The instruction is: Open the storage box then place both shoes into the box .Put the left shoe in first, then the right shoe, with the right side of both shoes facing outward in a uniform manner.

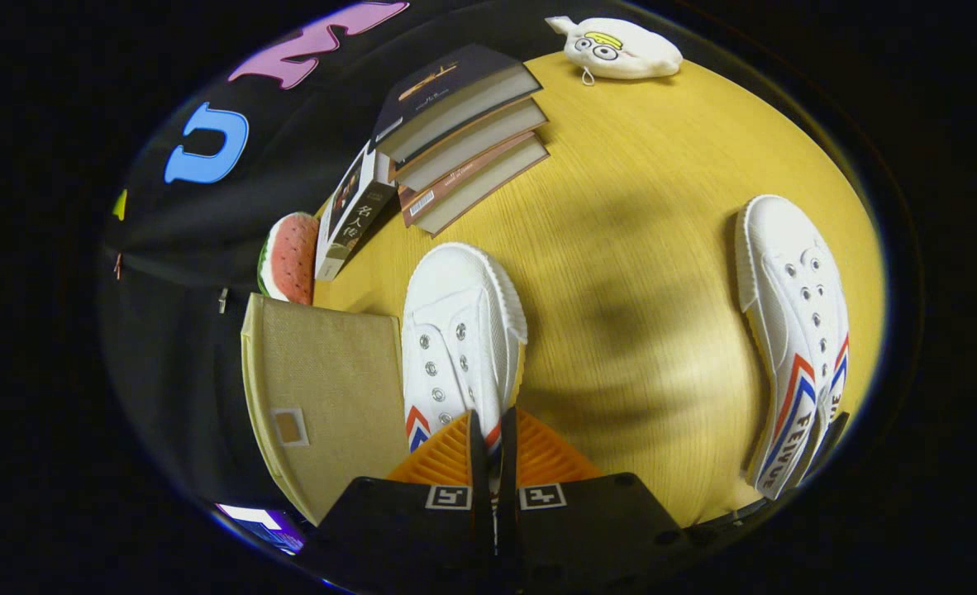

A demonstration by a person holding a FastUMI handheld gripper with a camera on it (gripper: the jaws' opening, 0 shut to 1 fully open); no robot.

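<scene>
The claw (493,438) has its two fingers (478,450) pressed close together, pinching the back edge of a white shoe (461,335). That shoe points toward 12 o'clock on the yellow desk (621,248). Touching the shoe at 9 o'clock is the tan box (323,388), with its lid shut. The other white shoe (794,330) lies on its side well apart at 3 o'clock, showing red and blue stripes. A stack of books (464,132) sits at 12 o'clock, past the held shoe. A watermelon slice toy (288,258) is at 10 o'clock. A white plush toy (617,48) rests far off at 1 o'clock.
</scene>
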